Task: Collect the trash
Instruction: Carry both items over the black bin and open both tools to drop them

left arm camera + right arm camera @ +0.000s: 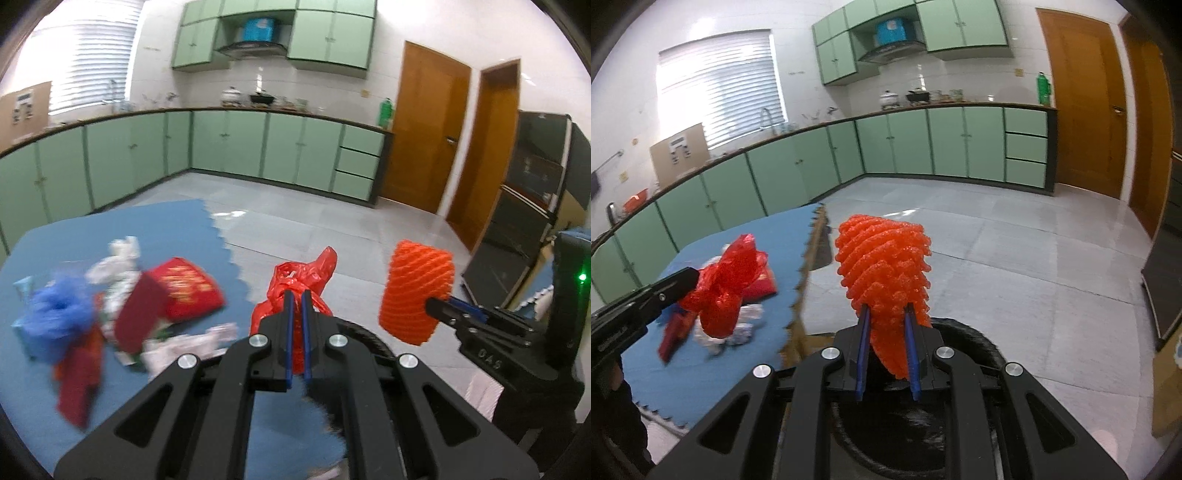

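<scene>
Left gripper [297,295] jaws clamped on crumpled red plastic bag [295,284]; right gripper [886,314] jaws pinching orange foam net [882,266], both above black bin [964,332].

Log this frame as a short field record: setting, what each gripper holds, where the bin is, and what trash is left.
setting: kitchen, blue mat on tiled floor
left gripper: shut on red bag
right gripper: shut on orange foam net
bin: black rim visible right under both grippers
trash left: pile on the mat, including red packet, blue net, white wrappers
image quality: pile blurred
</scene>
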`<state>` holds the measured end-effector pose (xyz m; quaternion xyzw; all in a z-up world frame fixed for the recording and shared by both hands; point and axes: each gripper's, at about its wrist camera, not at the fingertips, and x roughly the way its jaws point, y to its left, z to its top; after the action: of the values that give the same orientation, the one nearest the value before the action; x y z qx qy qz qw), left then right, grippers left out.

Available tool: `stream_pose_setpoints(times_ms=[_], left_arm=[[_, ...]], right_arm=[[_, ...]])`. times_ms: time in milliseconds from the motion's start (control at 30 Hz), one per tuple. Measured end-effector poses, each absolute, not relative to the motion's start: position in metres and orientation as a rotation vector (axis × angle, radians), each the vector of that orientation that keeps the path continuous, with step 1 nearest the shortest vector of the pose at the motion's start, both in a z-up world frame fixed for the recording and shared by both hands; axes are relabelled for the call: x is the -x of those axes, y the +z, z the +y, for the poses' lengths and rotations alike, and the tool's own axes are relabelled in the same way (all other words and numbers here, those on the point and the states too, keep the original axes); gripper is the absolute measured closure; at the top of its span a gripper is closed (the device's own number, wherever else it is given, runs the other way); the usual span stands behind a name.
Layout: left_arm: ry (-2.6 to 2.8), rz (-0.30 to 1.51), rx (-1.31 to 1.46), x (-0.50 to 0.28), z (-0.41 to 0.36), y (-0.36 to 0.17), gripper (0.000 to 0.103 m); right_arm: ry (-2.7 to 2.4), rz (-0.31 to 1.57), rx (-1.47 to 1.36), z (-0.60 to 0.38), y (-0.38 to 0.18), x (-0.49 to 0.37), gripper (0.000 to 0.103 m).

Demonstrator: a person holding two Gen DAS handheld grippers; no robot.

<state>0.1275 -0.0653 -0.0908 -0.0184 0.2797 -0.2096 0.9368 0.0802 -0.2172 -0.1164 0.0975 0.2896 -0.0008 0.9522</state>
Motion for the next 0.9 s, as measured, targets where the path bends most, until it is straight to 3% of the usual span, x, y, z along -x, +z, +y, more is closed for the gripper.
stream_pose_setpoints(times_ms=[433, 533, 600, 733, 833, 900], left_arm=[[-0.527, 0.688, 0.006, -0.187, -0.13, -0.145, 0.1], [-0.538, 0.723, 0.001, -0.197, -0.138, -0.153, 0.097], [-0.541, 0.736, 0.003, -0.199, -0.14, -0.155, 0.095], [-0.53, 0.746, 0.02, -0.203, -0.133, -0.155, 0.074], [-0.528, 0.747, 0.037, -0.203, -0.127, -0.152, 0.069], [-0.521, 0.738, 0.046, -0.201, -0.123, -0.148, 0.068]], right_arm=[[-0.066, 0.685, -0.247, -0.257, -0.164, -0.109, 0.085], [-0.075, 0.714, -0.261, -0.261, -0.174, -0.118, 0.081], [-0.08, 0.725, -0.265, -0.263, -0.179, -0.121, 0.068], [-0.098, 0.728, -0.259, -0.264, -0.182, -0.122, 0.052], [-0.11, 0.726, -0.259, -0.263, -0.181, -0.124, 0.047], [-0.12, 0.717, -0.258, -0.262, -0.177, -0.122, 0.034]])
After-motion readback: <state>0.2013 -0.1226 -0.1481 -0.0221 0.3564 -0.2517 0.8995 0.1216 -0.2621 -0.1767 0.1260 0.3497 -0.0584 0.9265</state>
